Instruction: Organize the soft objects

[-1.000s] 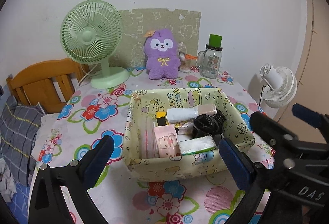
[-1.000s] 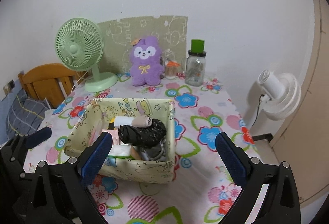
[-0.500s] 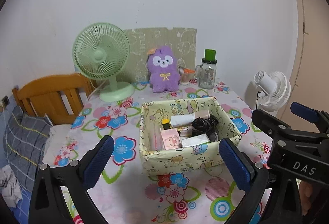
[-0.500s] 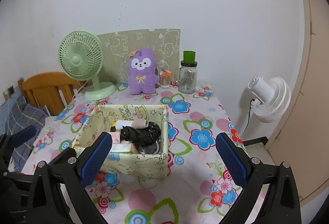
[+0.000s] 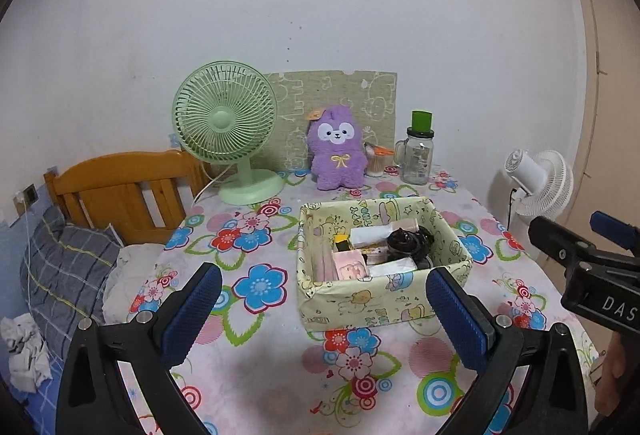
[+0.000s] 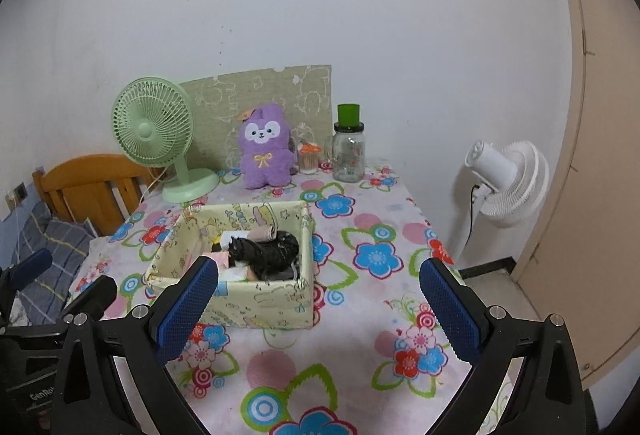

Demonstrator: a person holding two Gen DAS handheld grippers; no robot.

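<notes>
Blue-padded and spread wide, your left tongs [image 5: 320,311] and right tongs [image 6: 318,305] both hold nothing, hovering at the near edge of the worktop [image 6: 360,335]. Just beyond, the fabric bin [image 5: 380,299] holds the soft things, a black bundle [image 6: 266,251] heaped on top. Its cloth walls may well buckle or slide if you push down. Farther back, the purple plush [image 5: 338,155] stands near a glass jar [image 5: 418,159]; reach carelessly and you could topple it.
</notes>
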